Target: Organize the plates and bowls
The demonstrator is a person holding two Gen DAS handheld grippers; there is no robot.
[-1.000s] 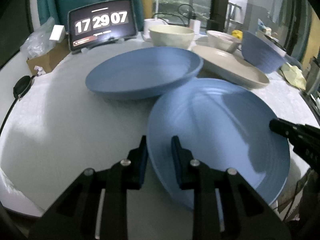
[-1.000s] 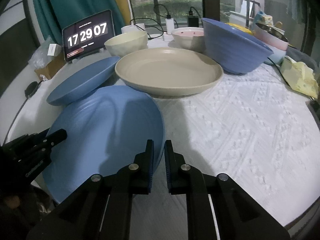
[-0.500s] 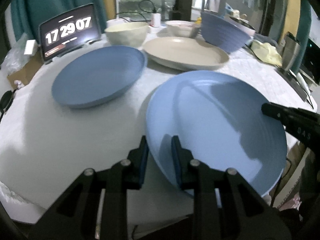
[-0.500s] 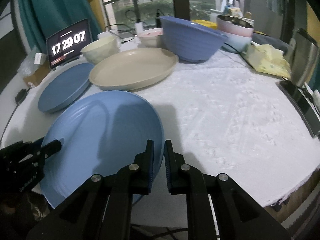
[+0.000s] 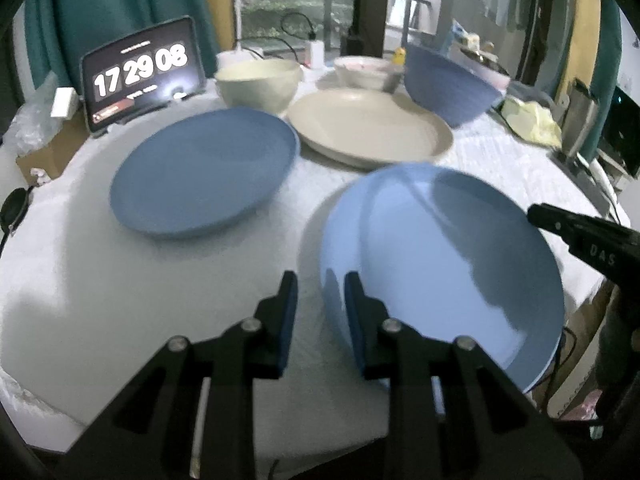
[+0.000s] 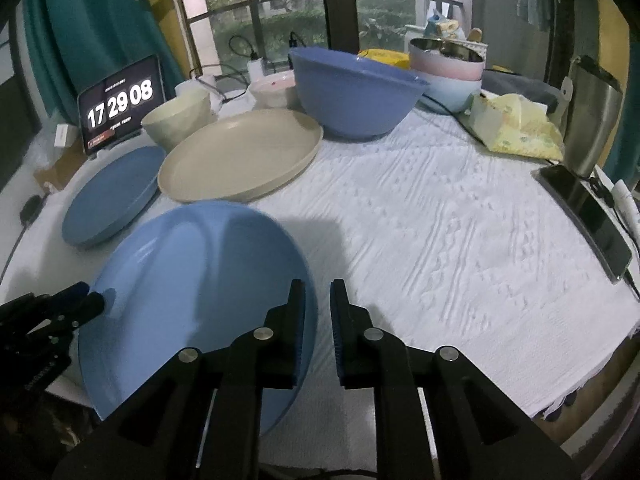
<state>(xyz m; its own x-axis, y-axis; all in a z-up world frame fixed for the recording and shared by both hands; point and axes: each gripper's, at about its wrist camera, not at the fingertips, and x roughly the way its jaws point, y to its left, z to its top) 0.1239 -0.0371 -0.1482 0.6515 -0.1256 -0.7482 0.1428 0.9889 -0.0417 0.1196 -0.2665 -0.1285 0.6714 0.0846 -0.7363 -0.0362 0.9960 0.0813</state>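
With the right gripper (image 6: 316,312) fingers just parted off the light-blue round plate (image 5: 440,264) at lower frame and the left gripper (image 5: 320,300) fingers also slightly apart astride its rim, the release step appears complete; next, withdraw both.

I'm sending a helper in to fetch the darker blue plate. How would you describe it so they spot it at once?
Find the tablet clock at the back left of the white-clothed table. The darker blue plate lies flat just in front of it, beside the beige plate. Unlike the paler blue plate at the near edge, no tongs are on its rim.
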